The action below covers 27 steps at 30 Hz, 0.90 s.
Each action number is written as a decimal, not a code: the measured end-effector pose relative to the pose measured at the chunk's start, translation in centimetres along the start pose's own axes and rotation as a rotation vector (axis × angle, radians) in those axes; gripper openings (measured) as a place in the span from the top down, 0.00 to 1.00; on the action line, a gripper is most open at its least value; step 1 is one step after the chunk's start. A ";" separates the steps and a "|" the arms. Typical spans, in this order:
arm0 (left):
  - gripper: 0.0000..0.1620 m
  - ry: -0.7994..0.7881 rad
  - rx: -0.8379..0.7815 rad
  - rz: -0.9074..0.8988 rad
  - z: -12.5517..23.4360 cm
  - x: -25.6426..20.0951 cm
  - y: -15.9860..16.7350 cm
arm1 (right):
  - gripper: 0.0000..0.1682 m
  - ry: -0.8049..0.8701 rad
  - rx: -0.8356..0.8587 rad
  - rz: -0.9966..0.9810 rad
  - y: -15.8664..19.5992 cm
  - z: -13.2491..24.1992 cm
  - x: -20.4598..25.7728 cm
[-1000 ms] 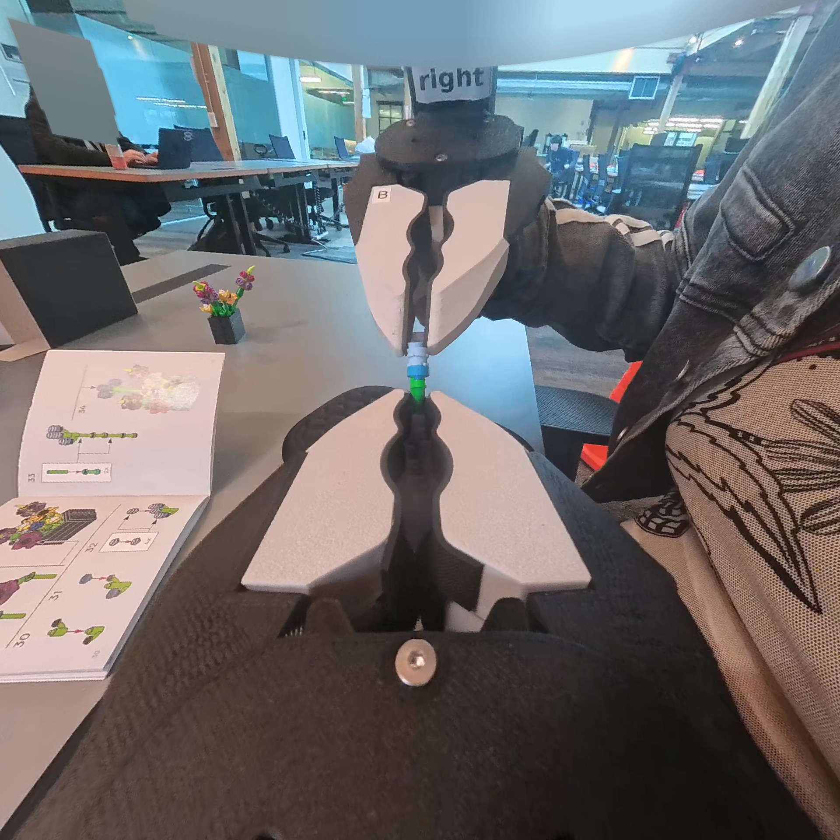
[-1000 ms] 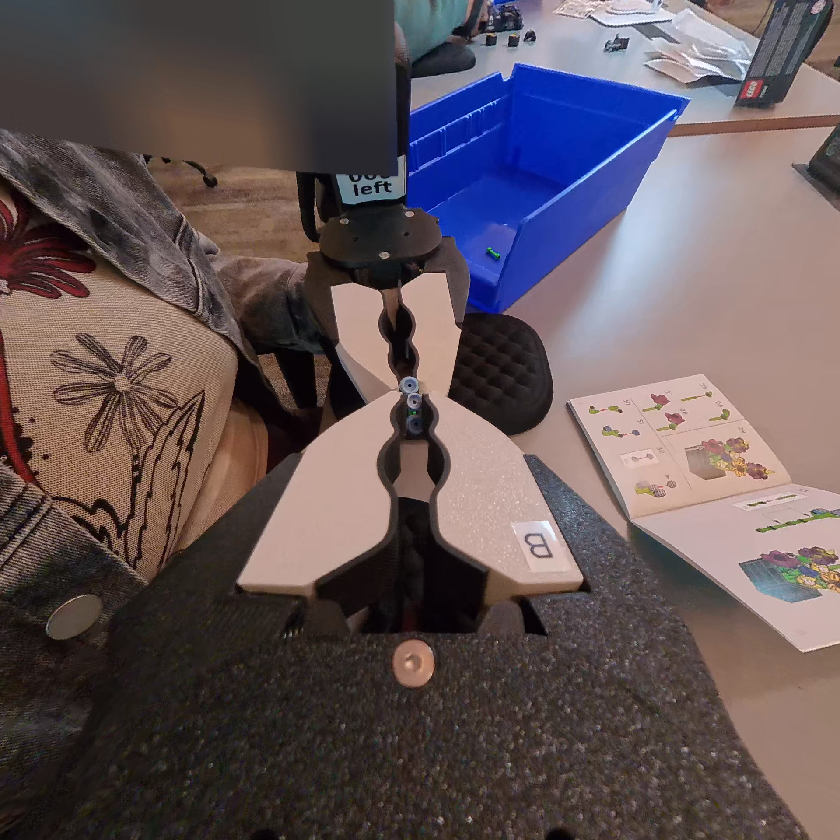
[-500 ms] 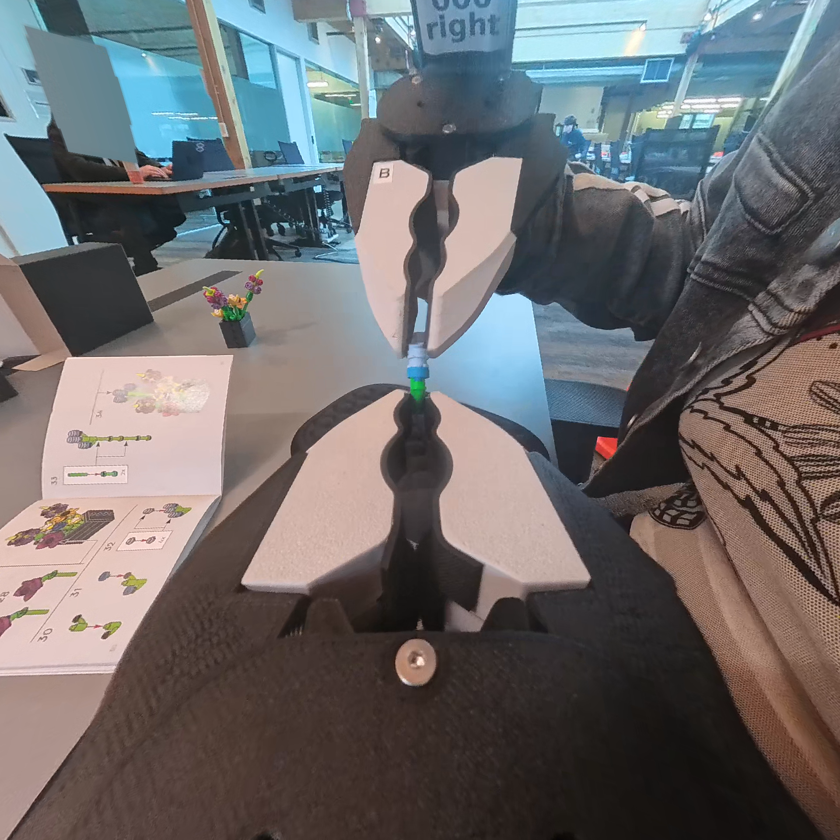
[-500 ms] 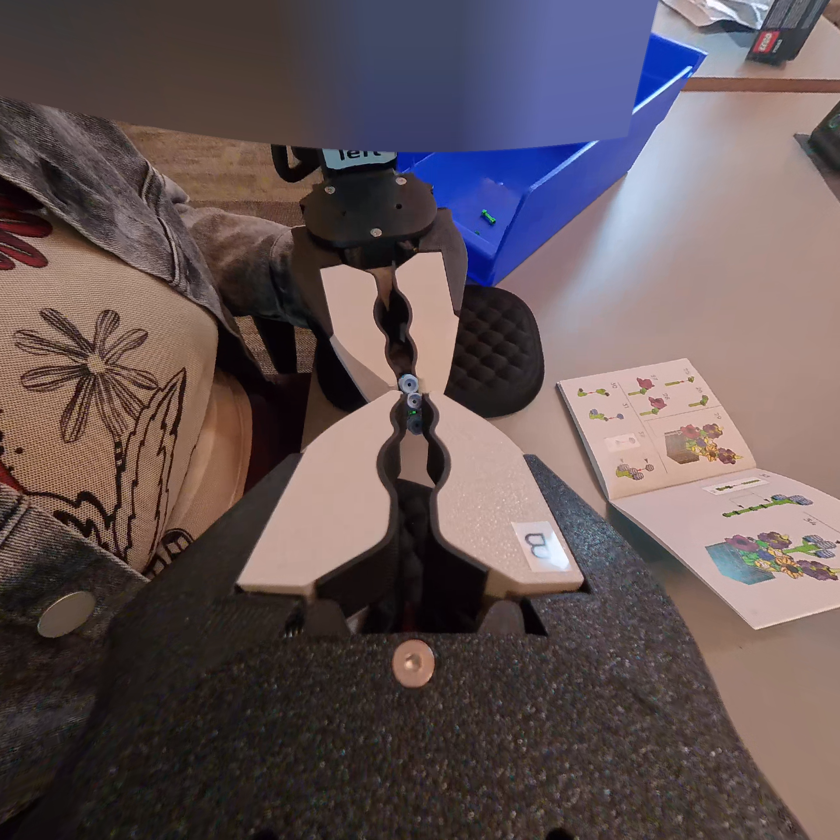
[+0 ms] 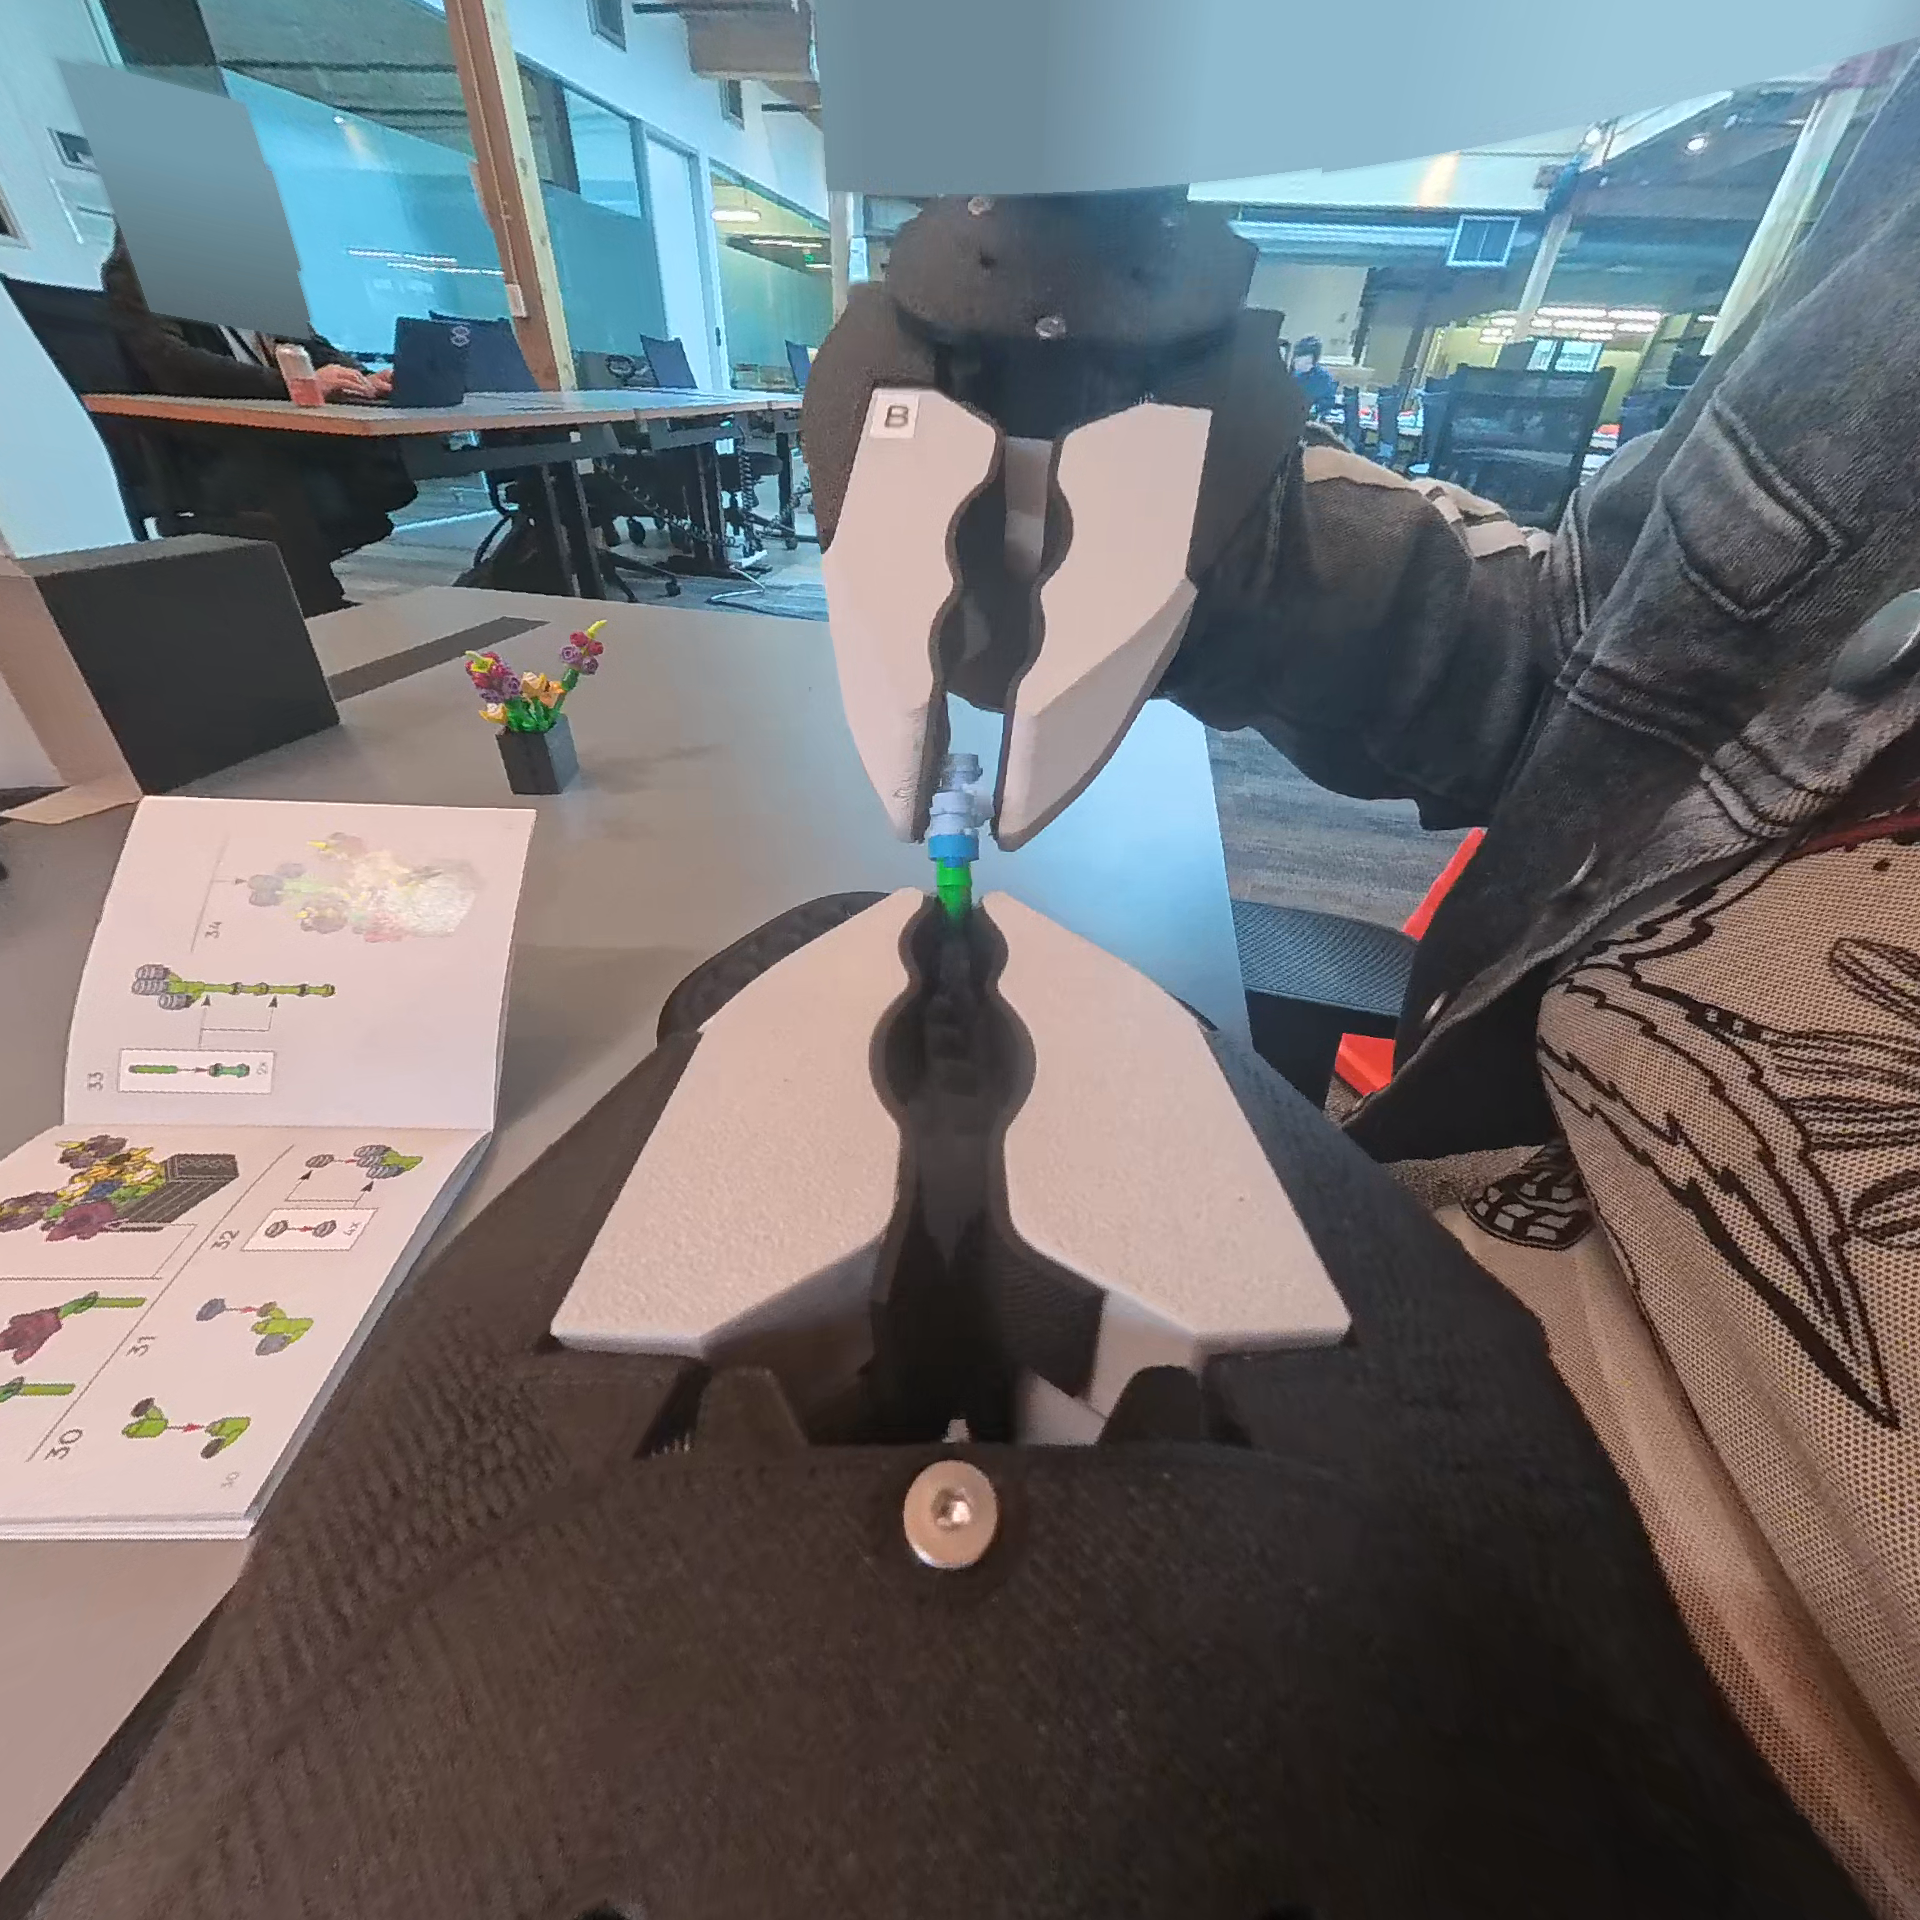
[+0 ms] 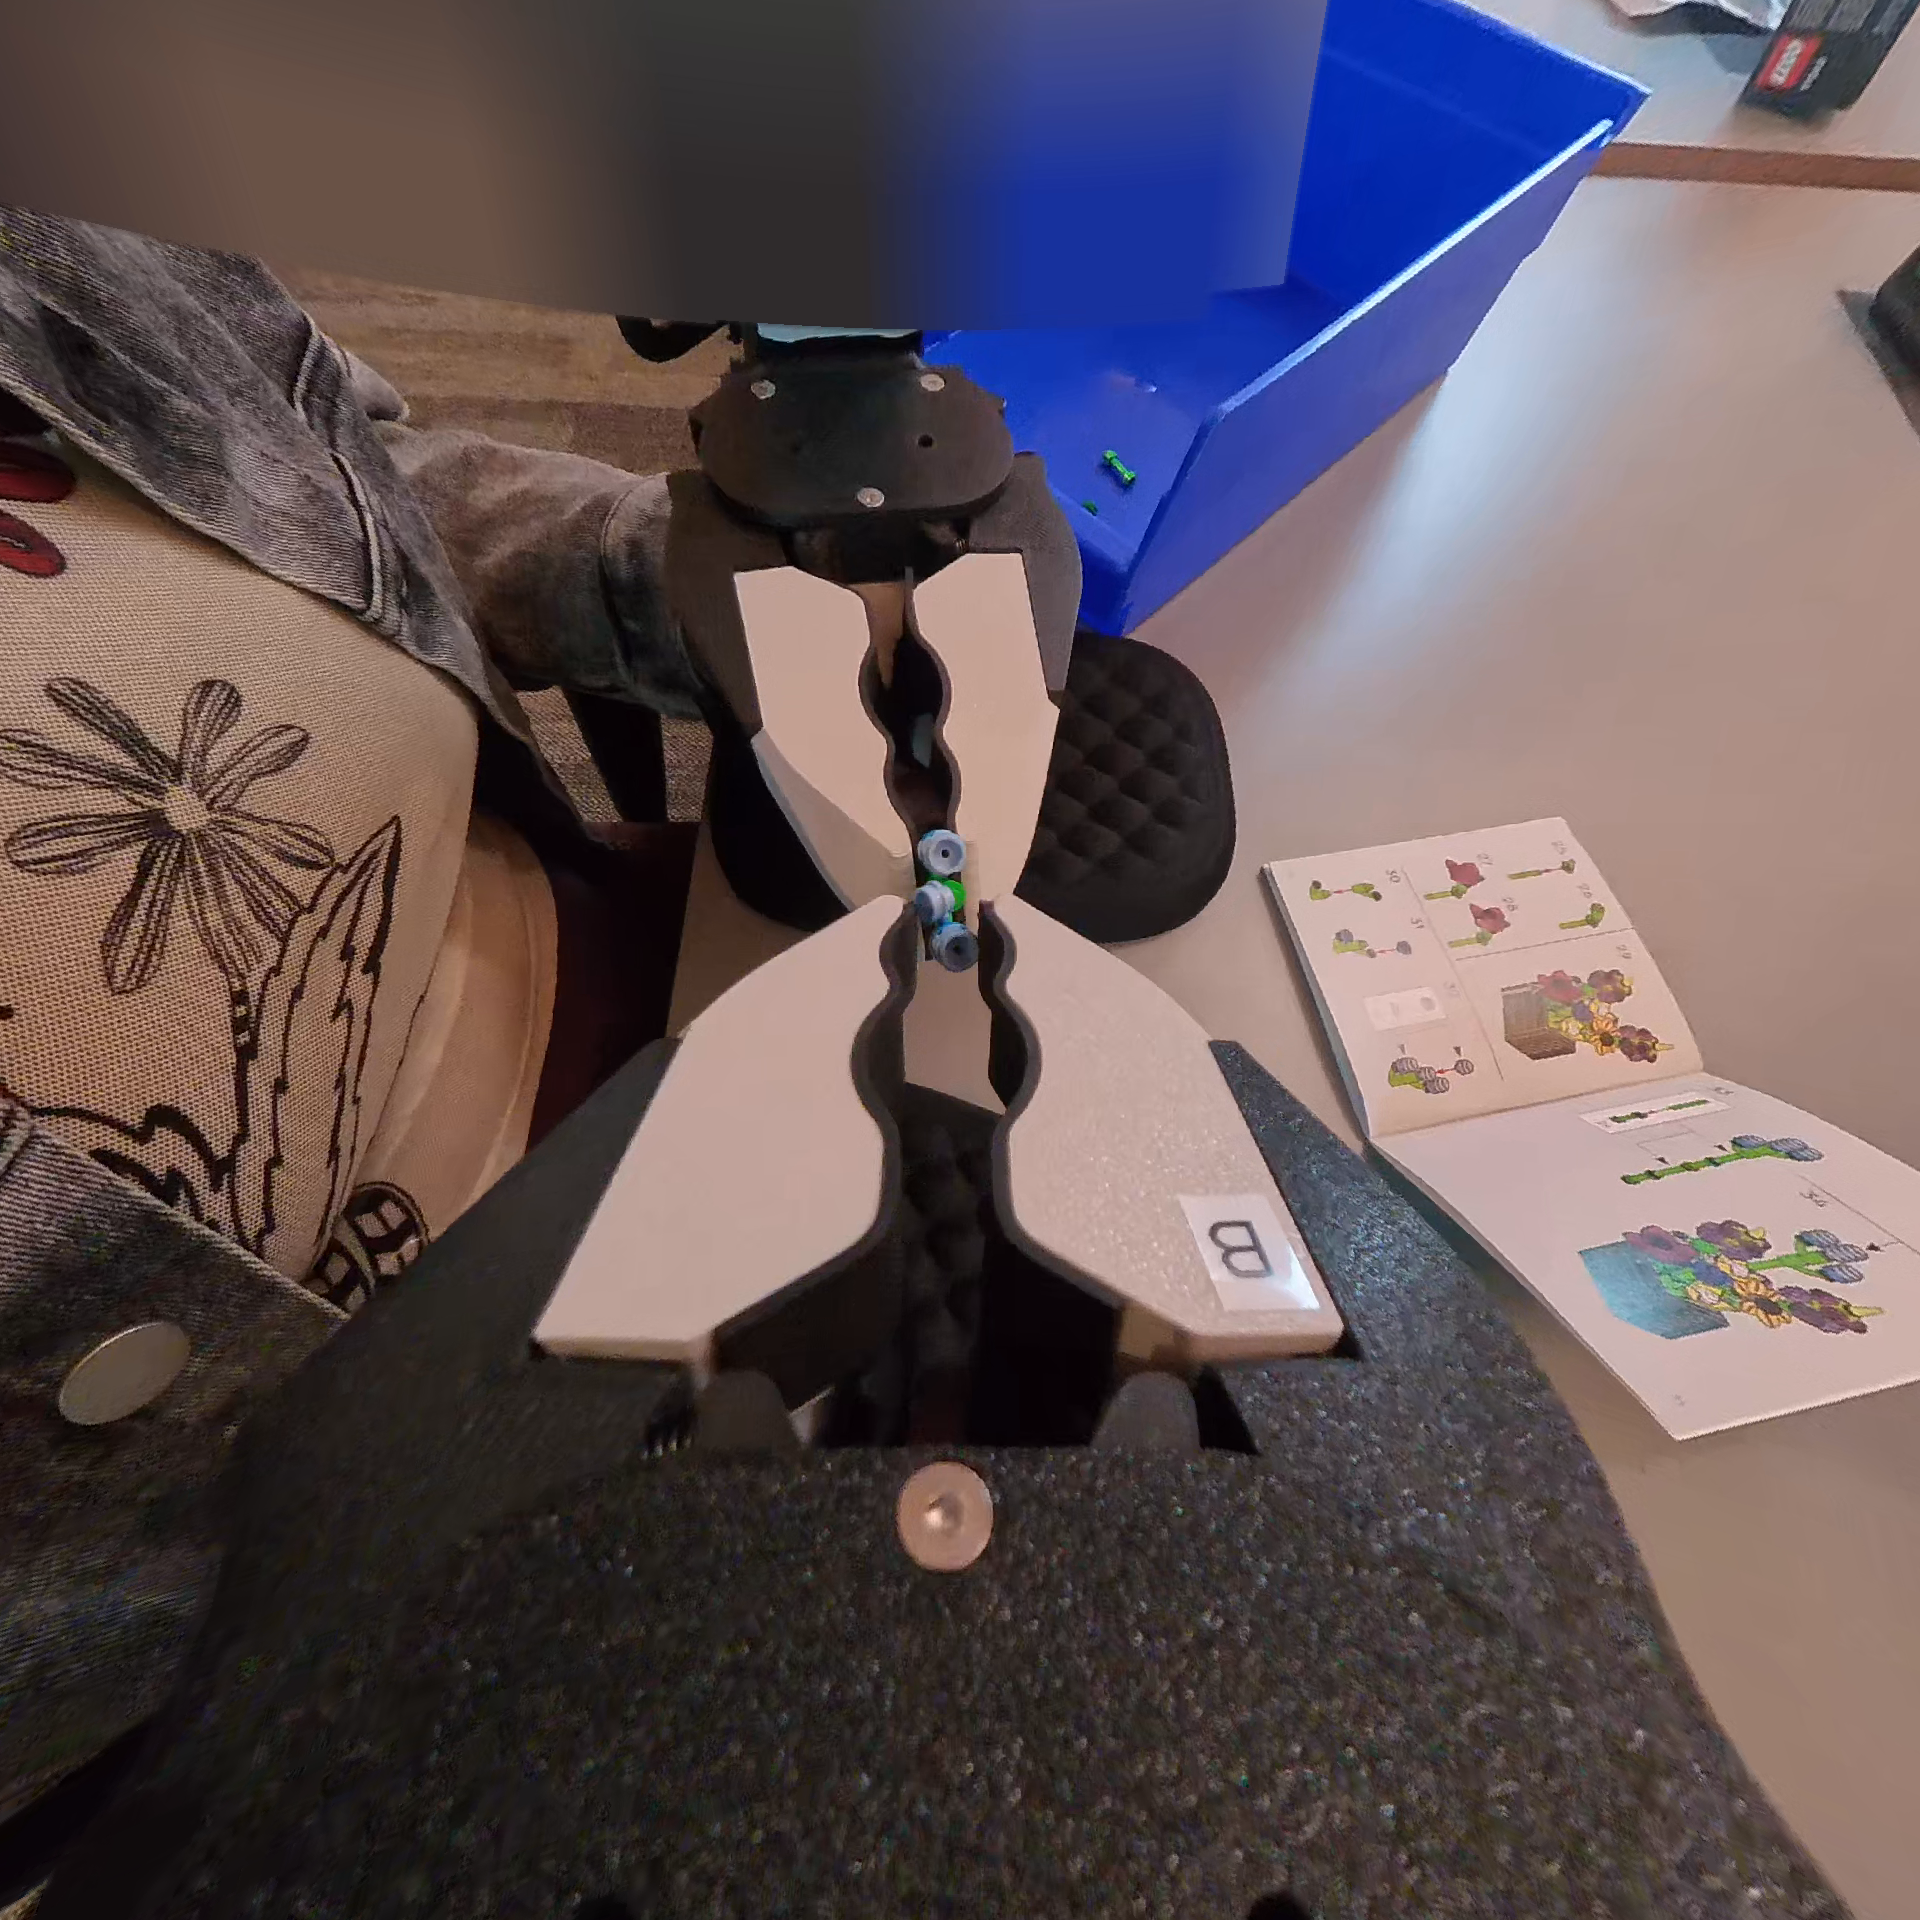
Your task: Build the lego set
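Note:
My left gripper (image 5: 954,906) is shut on a thin green Lego stem (image 5: 953,883) that sticks out past its tips. My right gripper (image 5: 957,826) faces it tip to tip from above, shut on small grey-blue round flower pieces (image 5: 951,805) at the stem's end. In the right wrist view my right gripper (image 6: 940,927) holds the blue studs (image 6: 952,945), the green part (image 6: 951,891) lies between the two grippers, and the left gripper (image 6: 941,868) is just beyond. Both are held in the air near the table's edge, in front of a person's torso.
An open instruction booklet (image 5: 291,997) lies on the grey table (image 5: 727,707), also in the right wrist view (image 6: 1538,1091). A small built flower pot (image 5: 535,727) stands behind it. A blue bin (image 6: 1351,343) holds loose green pieces. A black quilted pad (image 6: 1132,790) and a black block (image 5: 177,644) sit nearby. Only a small space, under 4 cm, lies between the two pairs of fingers.
Both grippers stay tip to tip on the joined stem and flower pieces. They have shifted slightly together, so the background has slid and the right gripper looks a little closer.

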<state>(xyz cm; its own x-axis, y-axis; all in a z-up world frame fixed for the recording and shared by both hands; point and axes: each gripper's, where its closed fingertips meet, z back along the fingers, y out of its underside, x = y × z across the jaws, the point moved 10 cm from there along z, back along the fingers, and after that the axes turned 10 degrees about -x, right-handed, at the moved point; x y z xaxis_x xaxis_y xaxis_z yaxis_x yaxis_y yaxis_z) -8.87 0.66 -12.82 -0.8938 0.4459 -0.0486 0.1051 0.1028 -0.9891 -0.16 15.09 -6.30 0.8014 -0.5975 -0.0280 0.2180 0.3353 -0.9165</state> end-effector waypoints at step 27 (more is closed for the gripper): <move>0.96 0.215 0.185 -0.633 -0.4 -2.7 -0.2 | 0.92 -0.528 0.058 -0.378 2.3 -1.4 -1.3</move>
<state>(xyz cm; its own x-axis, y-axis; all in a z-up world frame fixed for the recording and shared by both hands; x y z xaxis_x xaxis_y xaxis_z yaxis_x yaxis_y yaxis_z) -6.34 -0.16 -12.41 -0.6501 0.5184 0.5556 -0.5014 0.2568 -0.8262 -1.41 15.64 -8.94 0.8261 -0.2484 0.5059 0.5567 0.2199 -0.8011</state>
